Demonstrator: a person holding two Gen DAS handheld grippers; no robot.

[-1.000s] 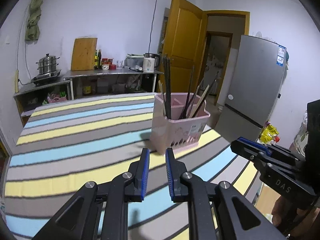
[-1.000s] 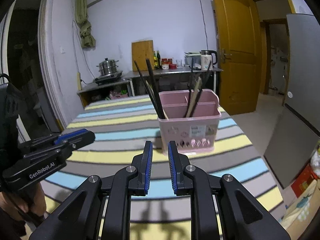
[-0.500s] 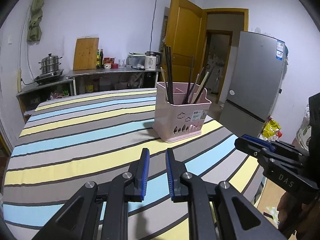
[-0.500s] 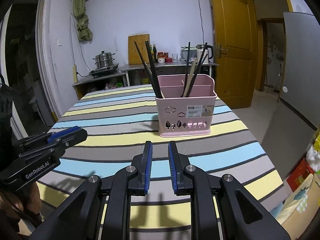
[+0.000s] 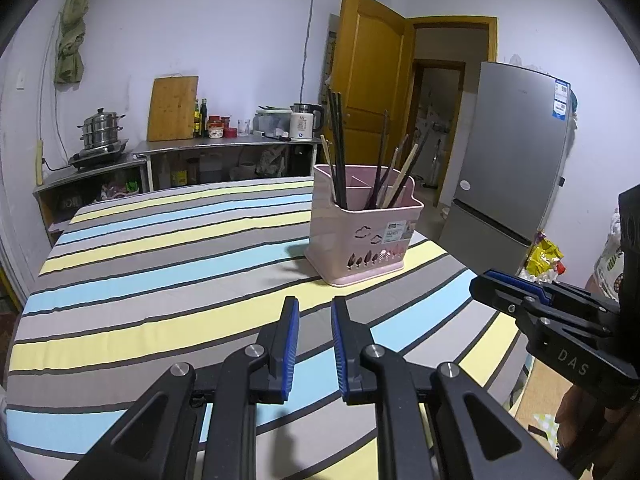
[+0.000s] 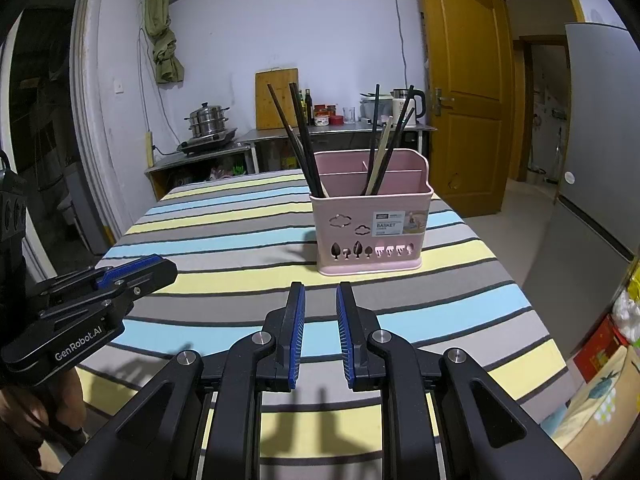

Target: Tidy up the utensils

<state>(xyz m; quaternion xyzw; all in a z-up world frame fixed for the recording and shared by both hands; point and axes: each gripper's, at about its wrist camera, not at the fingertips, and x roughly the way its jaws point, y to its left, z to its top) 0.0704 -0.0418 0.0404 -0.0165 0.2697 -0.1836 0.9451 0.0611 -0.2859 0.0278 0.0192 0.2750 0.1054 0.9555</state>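
A pink utensil basket [image 5: 364, 240] [image 6: 370, 228] stands on the striped table [image 5: 160, 280] [image 6: 224, 240]. Several dark and light chopsticks [image 5: 338, 152] [image 6: 304, 144] stand in its compartments. My left gripper [image 5: 314, 312] hovers over the table's near side, short of the basket, jaws slightly apart with nothing between them. My right gripper [image 6: 320, 300] does the same, facing the basket's labelled front. Each gripper also shows in the other's view, the right one [image 5: 520, 292] and the left one [image 6: 132, 272].
A grey fridge [image 5: 512, 160] stands to the right of the table. A yellow door [image 6: 464, 100] is behind. A counter [image 5: 224, 148] along the back wall holds a steamer pot [image 5: 100, 128], a cutting board, bottles and a kettle. Bags lie on the floor at right.
Both grippers have drawn back from the basket and lowered a little; the basket looks smaller and farther away. The jaws keep the same small gap.
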